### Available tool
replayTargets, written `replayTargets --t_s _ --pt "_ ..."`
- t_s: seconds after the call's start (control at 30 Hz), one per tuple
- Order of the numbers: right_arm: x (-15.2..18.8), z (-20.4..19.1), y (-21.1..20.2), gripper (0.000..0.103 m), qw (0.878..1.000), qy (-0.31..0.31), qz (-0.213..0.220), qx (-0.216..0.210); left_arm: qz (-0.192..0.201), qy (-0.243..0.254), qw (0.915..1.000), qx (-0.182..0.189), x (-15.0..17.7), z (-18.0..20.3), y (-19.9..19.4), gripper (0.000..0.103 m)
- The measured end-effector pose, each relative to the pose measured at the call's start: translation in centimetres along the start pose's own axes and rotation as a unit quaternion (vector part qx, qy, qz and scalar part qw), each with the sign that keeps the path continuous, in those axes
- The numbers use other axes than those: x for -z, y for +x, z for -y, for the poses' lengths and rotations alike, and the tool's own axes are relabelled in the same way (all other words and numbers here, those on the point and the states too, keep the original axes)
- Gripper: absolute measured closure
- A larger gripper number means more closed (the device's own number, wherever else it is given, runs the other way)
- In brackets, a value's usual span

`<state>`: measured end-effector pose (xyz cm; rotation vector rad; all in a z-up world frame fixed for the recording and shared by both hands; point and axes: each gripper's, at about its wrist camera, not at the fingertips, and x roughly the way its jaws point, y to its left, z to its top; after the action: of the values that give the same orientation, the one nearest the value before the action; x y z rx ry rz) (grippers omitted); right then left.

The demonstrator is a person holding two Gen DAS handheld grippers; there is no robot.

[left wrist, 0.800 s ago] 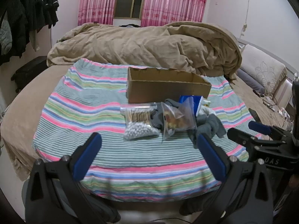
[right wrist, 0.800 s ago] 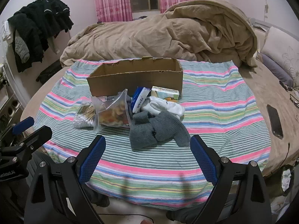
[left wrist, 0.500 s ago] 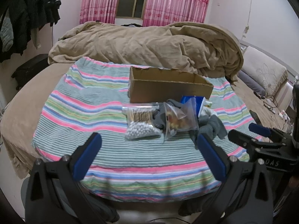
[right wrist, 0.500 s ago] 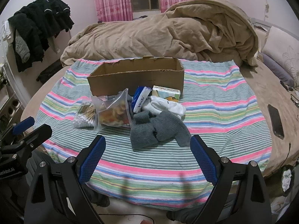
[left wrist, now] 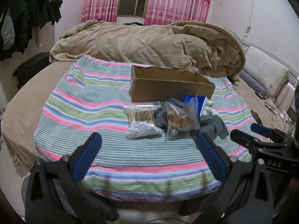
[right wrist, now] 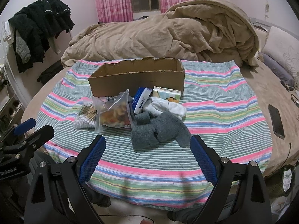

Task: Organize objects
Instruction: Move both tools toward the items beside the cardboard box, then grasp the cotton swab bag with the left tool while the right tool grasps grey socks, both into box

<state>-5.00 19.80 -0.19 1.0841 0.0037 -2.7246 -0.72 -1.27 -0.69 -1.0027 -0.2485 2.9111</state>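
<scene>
An open cardboard box [right wrist: 137, 81] [left wrist: 171, 90] stands on a striped blanket [right wrist: 214, 100]. In front of it lie a bag of cotton swabs [right wrist: 85, 116] [left wrist: 141, 122], a clear bag of snacks [right wrist: 115, 114] [left wrist: 180, 119], a blue Vinda tissue pack [right wrist: 141, 99], a small carton [right wrist: 167, 94], white socks [right wrist: 165, 107] and grey socks [right wrist: 158, 130]. My left gripper [left wrist: 149, 149] is open and empty, short of the swab bag. My right gripper [right wrist: 147, 153] is open and empty, short of the grey socks.
A heaped tan duvet [right wrist: 168, 35] lies behind the box. A dark phone [right wrist: 276, 120] lies on the bed at the right. Dark clothes [right wrist: 35, 28] hang at the left wall. Pillows [left wrist: 265, 74] lie at the right.
Both grippers have moved a little forward and up toward the pile; the objects look slightly larger. Nothing was touched.
</scene>
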Motion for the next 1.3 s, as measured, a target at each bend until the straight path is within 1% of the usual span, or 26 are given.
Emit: replayTargets --t_s 0.53,0.67,0.83,1.07,1.3 --pt "0.2 -0.3 0.1 0.009 1.000 -0.002 0.000 -0.004 0.002 -0.005 1.0000 -0.002 0.1 -0.5 -0.5 0.000" --pt "0.2 -0.7 -0.2 0.009 1.000 -0.010 0.005 0.006 0.001 -0.005 1.0000 -0.002 0.1 -0.5 -0.5 0.000" --pt "-0.2 -0.8 -0.2 0.009 1.000 -0.013 0.006 0.005 -0.001 -0.005 1.0000 -0.005 0.0 -0.7 -0.1 0.000" --pt "-0.6 -0.6 1.3 0.009 1.000 -0.013 -0.009 -0.003 -0.021 -0.002 0.9998 0.004 -0.3 -0.5 1.8 0.000" --pt "-1.4 0.8 3.1 0.009 1.000 -0.002 -0.017 -0.001 -0.034 -0.005 0.9994 0.009 -0.6 -1.0 5.3 0.001"
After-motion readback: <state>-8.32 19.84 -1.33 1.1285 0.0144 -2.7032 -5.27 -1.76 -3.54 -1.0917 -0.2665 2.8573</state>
